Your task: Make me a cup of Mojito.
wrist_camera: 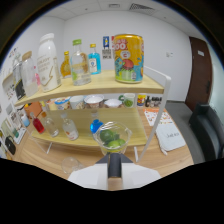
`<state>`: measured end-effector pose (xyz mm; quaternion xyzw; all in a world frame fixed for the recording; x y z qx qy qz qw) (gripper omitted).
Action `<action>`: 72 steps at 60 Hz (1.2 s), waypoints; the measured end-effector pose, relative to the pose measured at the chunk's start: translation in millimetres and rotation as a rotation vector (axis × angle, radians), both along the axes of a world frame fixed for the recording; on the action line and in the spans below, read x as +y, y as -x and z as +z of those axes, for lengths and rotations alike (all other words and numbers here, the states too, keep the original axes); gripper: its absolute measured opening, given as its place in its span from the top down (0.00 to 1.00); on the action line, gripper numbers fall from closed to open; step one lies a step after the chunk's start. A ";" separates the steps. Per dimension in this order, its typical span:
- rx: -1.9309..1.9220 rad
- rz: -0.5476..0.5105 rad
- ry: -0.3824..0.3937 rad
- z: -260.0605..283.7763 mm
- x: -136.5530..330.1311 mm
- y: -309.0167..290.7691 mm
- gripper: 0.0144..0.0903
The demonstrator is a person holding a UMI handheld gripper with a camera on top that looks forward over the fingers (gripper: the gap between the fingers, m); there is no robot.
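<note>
A clear plastic cup (112, 136) holding green lime pieces (111, 139) hangs in the air just ahead of me, in front of the wooden shelf's lower boards. My gripper (114, 156) reaches up to the cup's base as one narrow dark stem, its fingers pressed together on the cup. Beyond it on the top shelf stand a white bottle (48, 60), a clear bottle with a green cap (80, 62), a blue bottle (94, 59) and a large yellow can (128, 57). Most of the gripper body is hidden in the dark below.
The middle shelf (95, 112) carries a row of paper cups (93, 102) and a small tub of limes (128, 100). Small bottles (68, 128) stand on the lowest board. Papers (169, 134) lie on the wooden table to the right, beside a black chair (207, 131).
</note>
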<state>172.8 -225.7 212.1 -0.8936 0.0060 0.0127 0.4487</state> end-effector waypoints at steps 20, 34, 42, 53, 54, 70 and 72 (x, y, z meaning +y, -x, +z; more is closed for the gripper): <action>-0.017 0.028 0.051 -54.9 -33.0 53.7 0.99; -0.357 0.131 -0.047 -45.8 -19.0 55.1 0.99; -0.708 0.248 -0.174 -21.1 -2.2 49.9 0.99; -1.126 0.465 -0.345 5.4 12.9 60.9 0.99; -1.156 0.482 -0.351 6.4 13.5 61.3 0.99; -1.546 0.749 -0.457 13.1 21.5 72.8 0.99; -1.572 0.775 -0.473 9.9 21.0 76.5 0.99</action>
